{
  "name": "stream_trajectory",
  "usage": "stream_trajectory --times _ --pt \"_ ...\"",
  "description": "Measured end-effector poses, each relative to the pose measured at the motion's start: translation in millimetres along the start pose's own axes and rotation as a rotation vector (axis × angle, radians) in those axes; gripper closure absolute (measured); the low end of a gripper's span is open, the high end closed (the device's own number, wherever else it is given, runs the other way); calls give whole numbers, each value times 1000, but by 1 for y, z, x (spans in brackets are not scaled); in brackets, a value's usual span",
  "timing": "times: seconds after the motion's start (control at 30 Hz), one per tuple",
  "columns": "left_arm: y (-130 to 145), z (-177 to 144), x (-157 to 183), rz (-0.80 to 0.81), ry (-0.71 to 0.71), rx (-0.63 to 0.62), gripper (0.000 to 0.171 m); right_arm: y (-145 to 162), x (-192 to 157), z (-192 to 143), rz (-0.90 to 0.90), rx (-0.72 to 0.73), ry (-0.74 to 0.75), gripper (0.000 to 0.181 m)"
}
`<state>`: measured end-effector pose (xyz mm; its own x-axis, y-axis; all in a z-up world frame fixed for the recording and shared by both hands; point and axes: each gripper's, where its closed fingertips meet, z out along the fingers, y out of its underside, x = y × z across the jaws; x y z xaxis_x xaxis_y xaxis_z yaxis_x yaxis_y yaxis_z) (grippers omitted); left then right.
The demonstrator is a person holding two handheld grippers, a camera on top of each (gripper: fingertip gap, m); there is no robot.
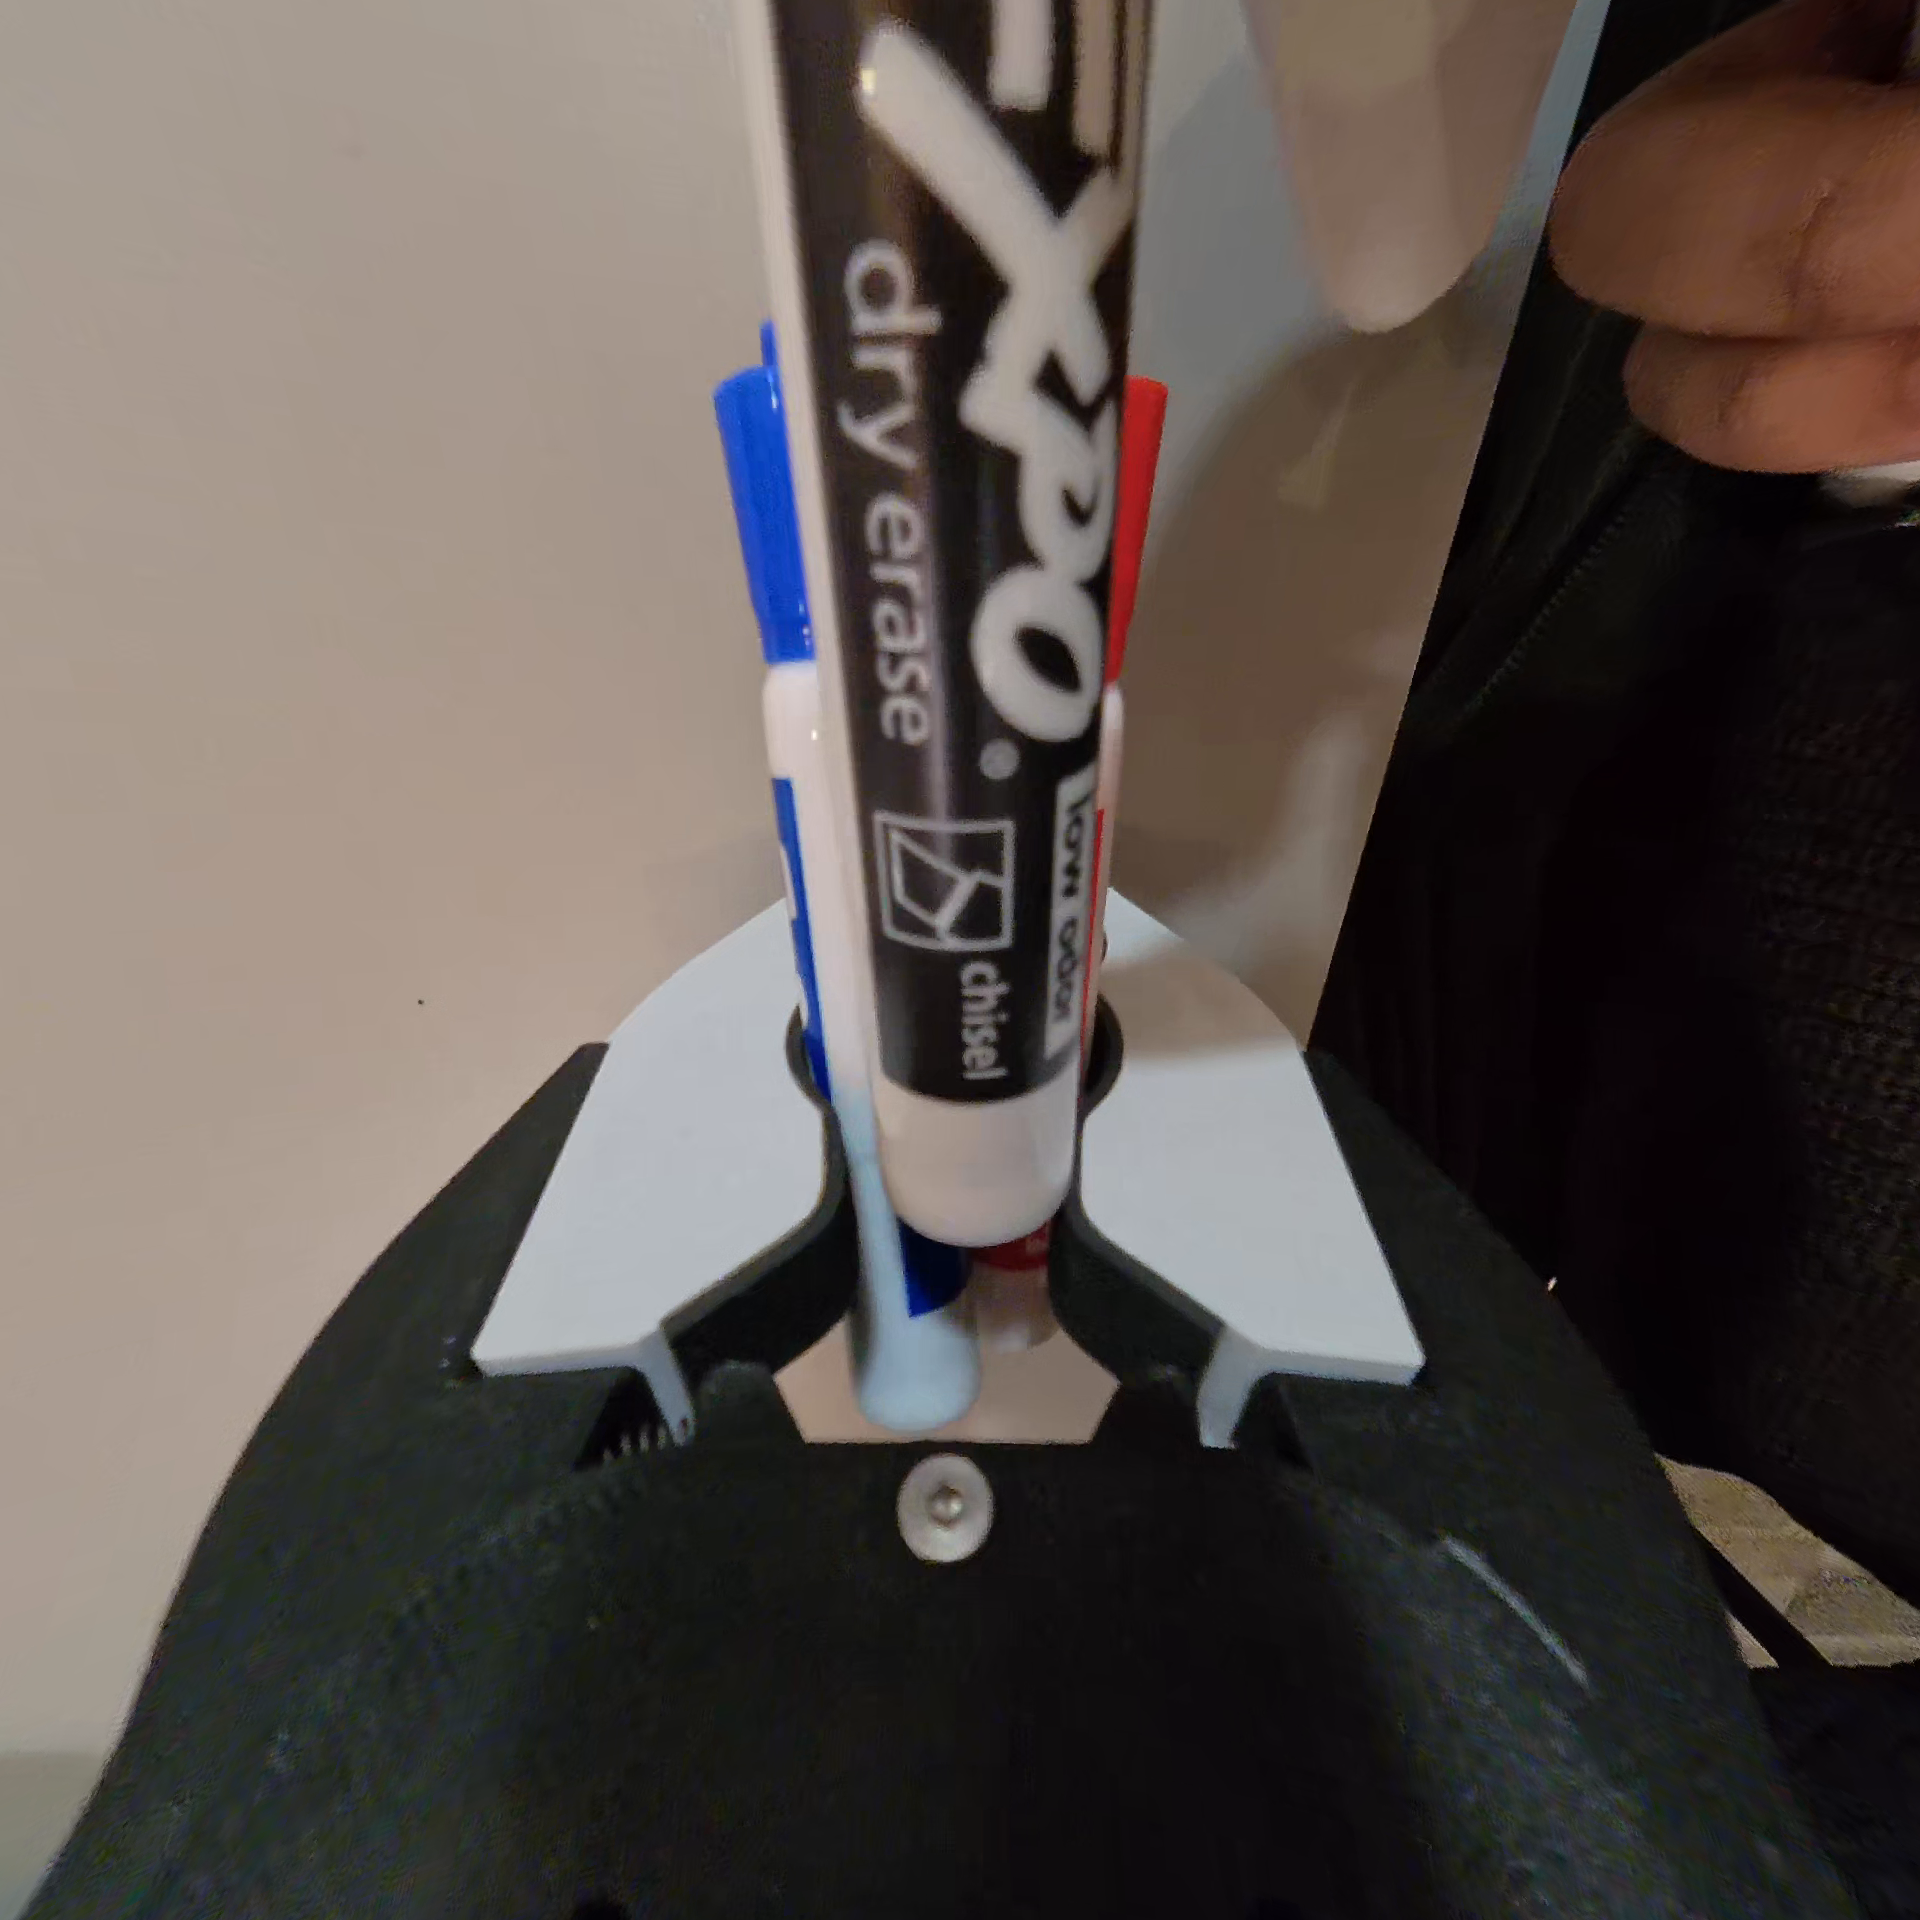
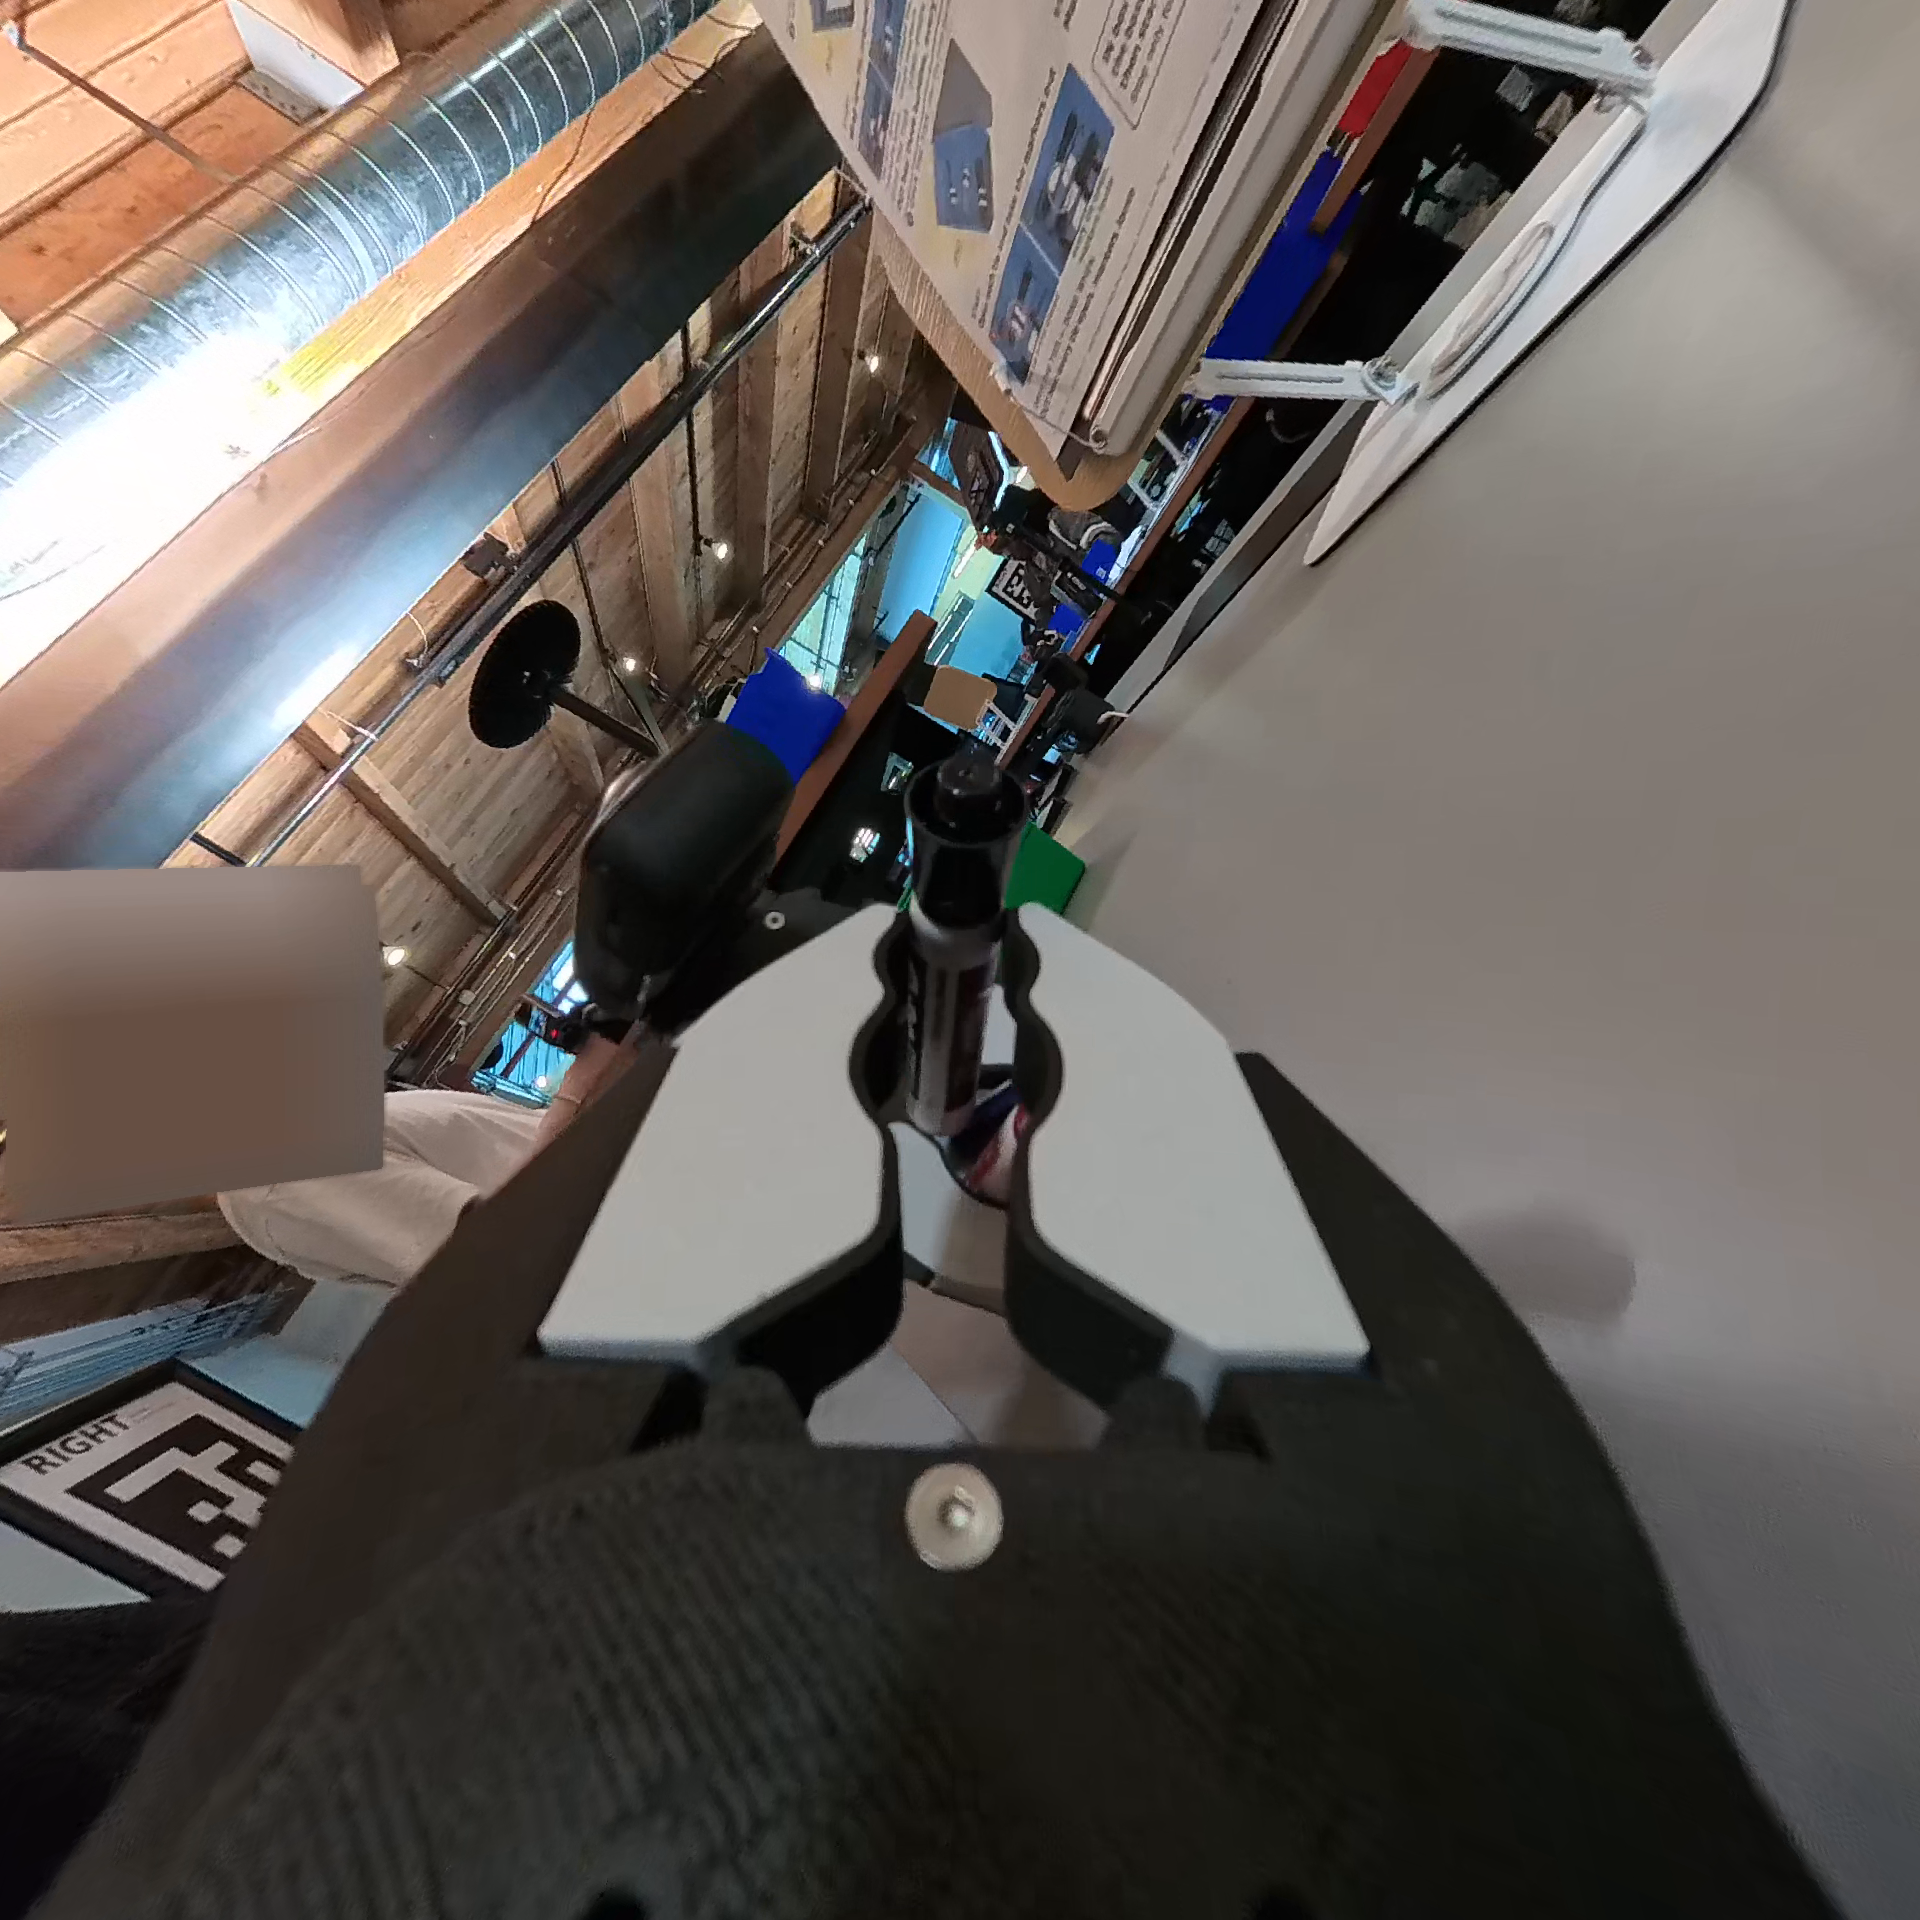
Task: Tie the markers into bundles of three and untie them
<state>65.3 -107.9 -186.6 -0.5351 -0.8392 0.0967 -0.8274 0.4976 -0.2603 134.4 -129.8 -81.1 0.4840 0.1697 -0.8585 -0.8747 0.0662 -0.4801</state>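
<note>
Markers fill the gap of the left gripper (image 1: 961, 1049): a black marker (image 1: 956, 582) in front, a blue marker (image 1: 774, 582) behind it on the left and a red marker (image 1: 1132, 540) on the right, all three clamped together between the closed-in fingers and running forward past the tips. The right gripper (image 2: 956, 935) pinches the black marker (image 2: 951, 966) near its capped end in the notch at the fingertips, other marker ends showing lower between the fingers. A hand (image 1: 1745, 270) shows beside a pale wall (image 1: 364, 623).
</note>
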Motion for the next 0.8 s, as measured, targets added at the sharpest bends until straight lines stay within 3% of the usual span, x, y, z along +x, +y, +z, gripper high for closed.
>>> stream_trajectory --times 0.53,0.8 --pt "-19 -6 14 48 77 129 128 3 -8 3 -32 -10 -26 164" --pt "-14 -8 10 43 57 114 127 17 -13 7 -95 -92 -29 164"
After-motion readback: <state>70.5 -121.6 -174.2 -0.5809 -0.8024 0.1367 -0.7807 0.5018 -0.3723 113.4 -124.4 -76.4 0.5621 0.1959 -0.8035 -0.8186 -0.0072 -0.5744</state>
